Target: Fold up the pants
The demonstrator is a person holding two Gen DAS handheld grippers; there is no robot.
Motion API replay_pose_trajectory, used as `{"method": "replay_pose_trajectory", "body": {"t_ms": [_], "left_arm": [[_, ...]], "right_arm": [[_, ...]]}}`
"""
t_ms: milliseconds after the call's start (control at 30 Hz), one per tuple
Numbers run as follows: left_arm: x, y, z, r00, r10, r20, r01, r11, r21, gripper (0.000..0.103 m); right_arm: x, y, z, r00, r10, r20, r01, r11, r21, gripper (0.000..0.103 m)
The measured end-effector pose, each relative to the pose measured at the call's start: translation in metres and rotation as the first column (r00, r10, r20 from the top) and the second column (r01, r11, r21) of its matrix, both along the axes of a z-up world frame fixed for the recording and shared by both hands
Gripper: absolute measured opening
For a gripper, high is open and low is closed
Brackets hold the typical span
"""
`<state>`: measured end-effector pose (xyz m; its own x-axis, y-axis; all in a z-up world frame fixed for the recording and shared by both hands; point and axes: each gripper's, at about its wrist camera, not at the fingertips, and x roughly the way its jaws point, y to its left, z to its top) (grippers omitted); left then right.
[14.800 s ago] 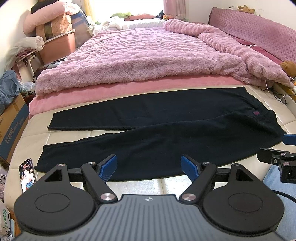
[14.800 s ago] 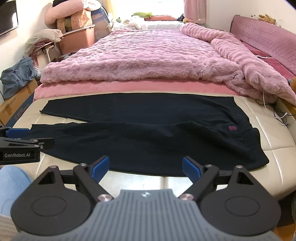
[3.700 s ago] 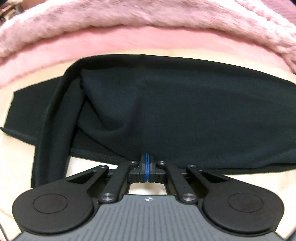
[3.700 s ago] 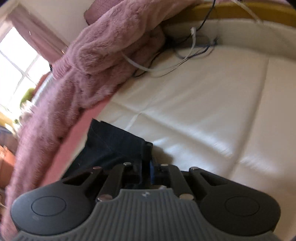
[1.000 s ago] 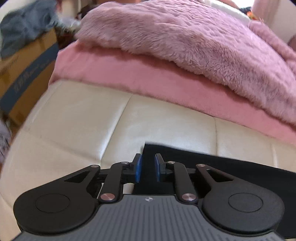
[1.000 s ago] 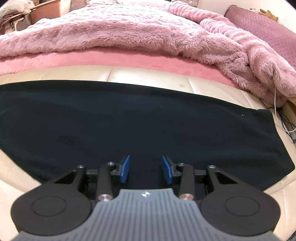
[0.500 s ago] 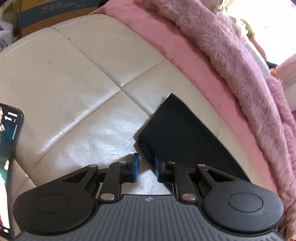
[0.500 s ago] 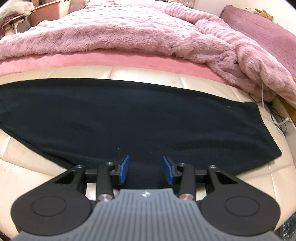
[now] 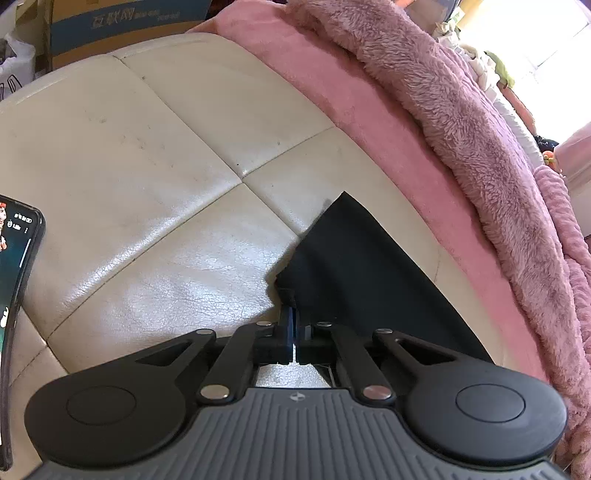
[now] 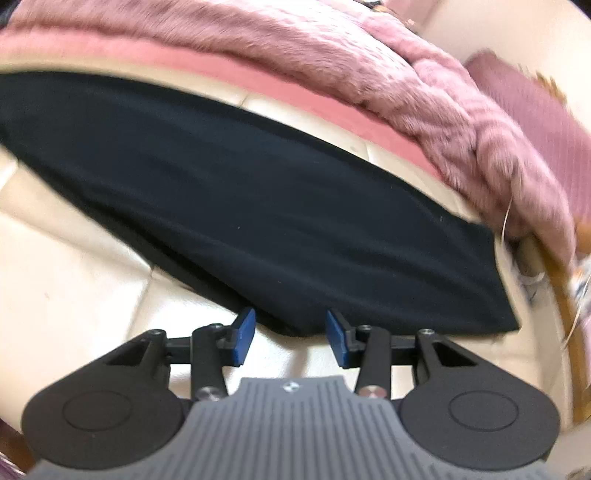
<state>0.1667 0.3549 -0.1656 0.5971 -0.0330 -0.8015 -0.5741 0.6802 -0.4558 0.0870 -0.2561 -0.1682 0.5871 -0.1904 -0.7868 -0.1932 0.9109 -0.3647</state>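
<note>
The black pants lie folded lengthwise, one leg over the other, on the cream cushioned surface. In the left wrist view the cuff end lies just ahead of my left gripper, which is shut on the near corner of the cuffs. My right gripper is open, its blue pads on either side of the pants' near edge, empty. The waistband end lies at the right.
A fluffy pink blanket and pink sheet border the far side. A phone lies at the left edge. A cardboard box stands beyond the cushion. Cables hang at the far right.
My left gripper has closed on the cuff corner; half a second ago its pads stood slightly apart. My right gripper has opened wider and swung, tilting its view; the frame is blurred.
</note>
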Motion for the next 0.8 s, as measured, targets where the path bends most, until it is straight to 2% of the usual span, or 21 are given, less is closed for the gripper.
{"method": "replay_pose_trajectory", "body": {"t_ms": [67, 133, 167, 200, 367, 567, 633, 700, 733, 767, 800], "left_arm": [[0.001, 0.0, 0.0, 1.0, -0.001, -0.004, 0.001, 1.0, 0.003, 0.0], [0.0, 0.001, 0.0, 1.0, 0.0, -0.004, 0.0, 1.0, -0.001, 0.0], [0.0, 0.002, 0.001, 1.0, 0.001, -0.005, -0.001, 1.0, -0.001, 0.0], [-0.001, 0.002, 0.001, 1.0, 0.002, -0.006, -0.002, 1.0, -0.001, 0.0], [0.0, 0.001, 0.002, 1.0, -0.007, -0.021, 0.008, 0.999, 0.034, 0.0], [-0.003, 0.002, 0.003, 0.999, -0.003, -0.036, 0.005, 0.998, 0.066, 0.0], [-0.005, 0.005, 0.003, 1.0, 0.009, -0.027, -0.008, 0.999, 0.042, 0.0], [-0.01, 0.013, 0.002, 0.999, 0.035, -0.002, -0.035, 0.999, -0.04, 0.001], [-0.014, 0.016, 0.003, 0.998, 0.061, 0.012, -0.06, 0.996, -0.058, 0.003], [-0.018, 0.018, 0.005, 0.996, 0.085, 0.02, -0.084, 0.995, -0.053, 0.006], [-0.021, 0.02, 0.007, 0.994, 0.101, 0.031, -0.099, 0.994, -0.055, 0.017]], "right_arm": [[0.002, 0.008, -0.005, 0.999, 0.043, 0.004, -0.043, 0.997, -0.062, 0.038], [0.003, 0.016, -0.01, 0.996, 0.093, 0.0, -0.092, 0.988, -0.123, 0.033], [0.004, 0.018, -0.013, 0.994, 0.113, -0.006, -0.112, 0.982, -0.149, 0.011], [0.006, 0.018, -0.013, 0.993, 0.118, -0.013, -0.119, 0.98, -0.159, 0.0], [0.009, -0.006, 0.007, 0.998, 0.046, 0.035, -0.043, 0.995, -0.085, 0.0], [0.008, -0.021, -0.011, 0.999, -0.016, -0.049, 0.014, 0.999, -0.04, 0.0], [0.008, -0.017, -0.015, 0.998, 0.002, -0.067, -0.006, 0.999, -0.049, 0.0], [0.009, -0.016, -0.015, 0.997, 0.005, -0.073, -0.008, 0.999, -0.045, 0.0], [0.009, -0.017, -0.014, 0.997, 0.003, -0.078, -0.006, 0.999, -0.036, 0.0], [0.009, -0.018, -0.013, 0.997, 0.001, -0.076, -0.003, 1.0, -0.027, 0.004], [0.008, -0.018, -0.011, 0.998, 0.001, -0.069, -0.003, 1.0, -0.018, 0.016]]}}
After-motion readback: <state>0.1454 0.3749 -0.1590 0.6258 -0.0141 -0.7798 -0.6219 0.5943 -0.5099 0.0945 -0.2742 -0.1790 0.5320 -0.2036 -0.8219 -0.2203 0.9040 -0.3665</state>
